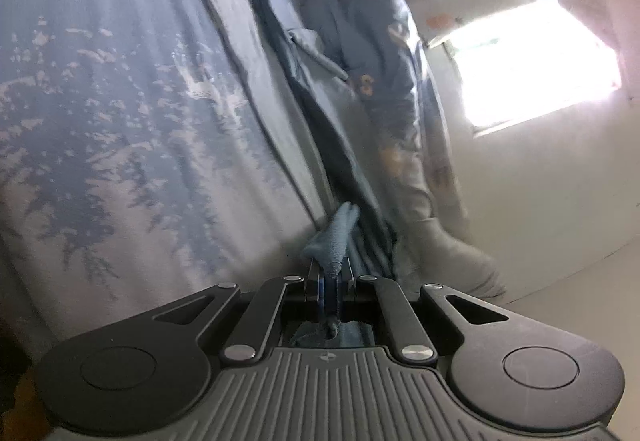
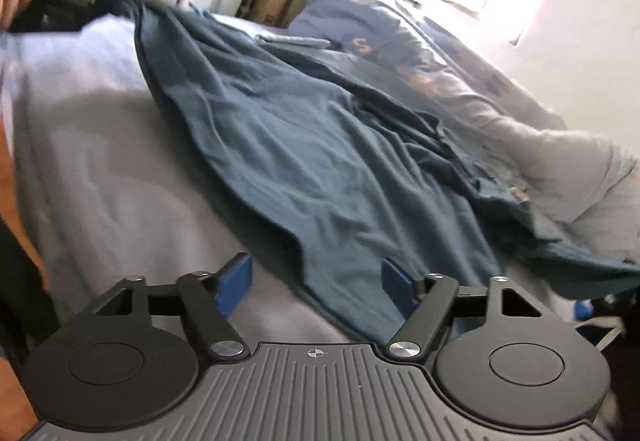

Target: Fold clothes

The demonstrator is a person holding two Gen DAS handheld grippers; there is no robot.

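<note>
My left gripper (image 1: 329, 281) is clamped on a corner of the blue garment (image 2: 288, 145). My right gripper (image 2: 316, 281) stands released, its hem between the pads, untouched. The garment runs lengthwise away from it across the bed (image 2: 100, 145), so this hand sits nearer.

You saw a matt, creased blue cloth garment (image 2: 304, 145) | soft printed cloth bedsheet (image 1: 120, 89) | gripper (image 2: 316, 281) of matt ribbed black plastic, shiny metal rivets
</note>
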